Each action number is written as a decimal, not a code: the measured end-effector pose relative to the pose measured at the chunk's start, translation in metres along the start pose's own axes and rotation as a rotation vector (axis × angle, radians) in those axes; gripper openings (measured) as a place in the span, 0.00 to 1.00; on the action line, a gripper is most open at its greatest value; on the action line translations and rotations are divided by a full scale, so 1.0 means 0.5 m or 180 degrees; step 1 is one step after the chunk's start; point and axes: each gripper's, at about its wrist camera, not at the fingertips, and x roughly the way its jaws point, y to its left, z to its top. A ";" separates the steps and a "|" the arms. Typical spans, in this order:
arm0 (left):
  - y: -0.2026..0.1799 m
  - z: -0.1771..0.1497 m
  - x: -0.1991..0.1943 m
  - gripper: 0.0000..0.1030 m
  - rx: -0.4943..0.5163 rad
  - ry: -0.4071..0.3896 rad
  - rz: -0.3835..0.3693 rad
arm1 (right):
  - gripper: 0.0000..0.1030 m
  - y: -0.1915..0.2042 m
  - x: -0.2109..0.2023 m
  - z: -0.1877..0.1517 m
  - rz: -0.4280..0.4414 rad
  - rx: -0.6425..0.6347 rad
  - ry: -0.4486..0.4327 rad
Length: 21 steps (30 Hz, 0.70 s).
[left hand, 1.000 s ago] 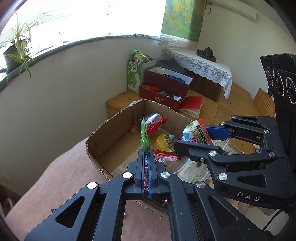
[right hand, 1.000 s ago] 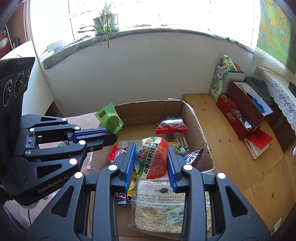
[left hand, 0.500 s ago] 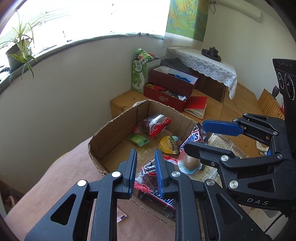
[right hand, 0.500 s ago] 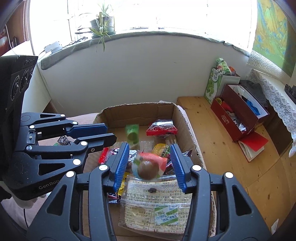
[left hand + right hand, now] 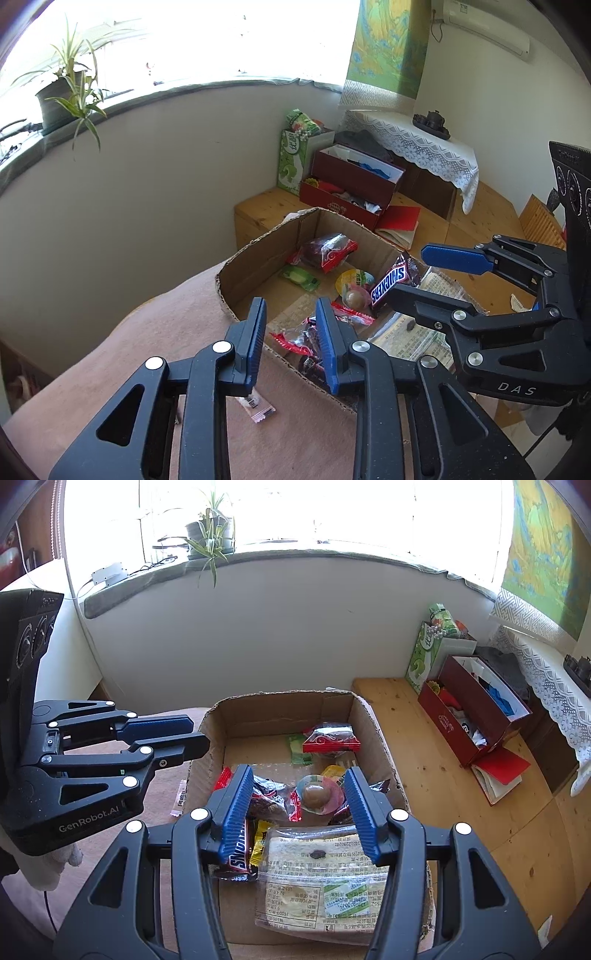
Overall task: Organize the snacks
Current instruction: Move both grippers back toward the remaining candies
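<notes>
- The left gripper (image 5: 290, 339) hovers wide open and empty above the near edge of the cardboard box (image 5: 258, 258).
- The right gripper (image 5: 299, 808) hangs wide open and empty above the round snack cup (image 5: 319, 794), which lies in the box.

Matt brown corrugated cardboard box (image 5: 284, 712) with rough torn rims, glossy crinkled plastic snack wrappers (image 5: 330, 740) inside, clear film bag (image 5: 325, 882), matt pink cloth (image 5: 110, 369), knotty pale wooden floor (image 5: 436, 782), matt black plastic grippers with ribbed blue pads (image 5: 236, 808)

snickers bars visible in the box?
2. One Snickers leans on the box's right wall; another Snickers lies at the near left under the right gripper's finger. More may be buried.
</notes>
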 end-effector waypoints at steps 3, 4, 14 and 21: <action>0.018 -0.004 -0.019 0.30 -0.0037 -0.0041 0.0040 | 0.66 0.009 -0.009 0.001 -0.0001 -0.0008 -0.0027; 0.025 -0.007 -0.025 0.31 -0.0052 -0.0052 0.0057 | 0.67 0.013 -0.013 0.002 0.0000 -0.0017 -0.0042; 0.102 -0.052 -0.085 0.34 -0.0272 -0.0074 0.0257 | 0.68 0.078 -0.036 -0.007 0.0124 -0.0108 -0.0051; 0.161 -0.101 -0.117 0.34 -0.0442 -0.0012 0.0430 | 0.68 0.146 -0.044 -0.032 0.0337 -0.0204 -0.0011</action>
